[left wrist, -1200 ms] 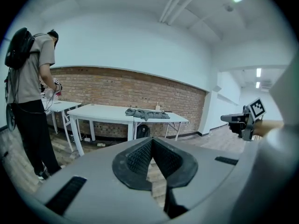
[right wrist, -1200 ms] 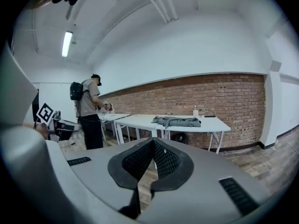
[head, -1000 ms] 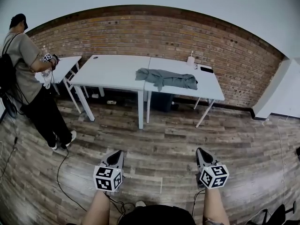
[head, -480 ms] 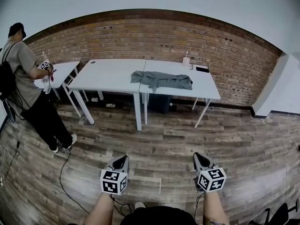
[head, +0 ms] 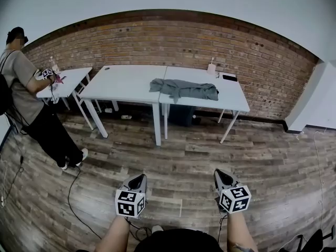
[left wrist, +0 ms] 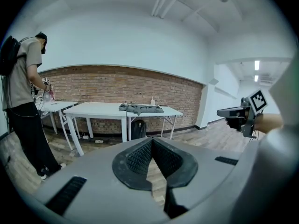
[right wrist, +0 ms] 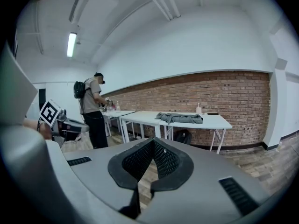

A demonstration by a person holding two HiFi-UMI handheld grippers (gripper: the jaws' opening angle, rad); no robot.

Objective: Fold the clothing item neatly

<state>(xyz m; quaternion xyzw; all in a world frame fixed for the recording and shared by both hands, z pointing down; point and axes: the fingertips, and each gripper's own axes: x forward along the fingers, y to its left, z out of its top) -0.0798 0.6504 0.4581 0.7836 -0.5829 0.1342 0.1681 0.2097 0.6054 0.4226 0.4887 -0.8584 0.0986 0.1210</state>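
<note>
Grey clothing item lies rumpled and unfolded on the long white counter. It straddles the joint between the two tops, mostly on the right one.

Left hand-held gripper: jaws pressed together, nothing between them. Right hand-held gripper: likewise together and empty. Both hang over the wood floor, well apart from the counter and pointing toward it.

Another person stands at a smaller counter beyond the left end. Brick wall runs behind.
</note>
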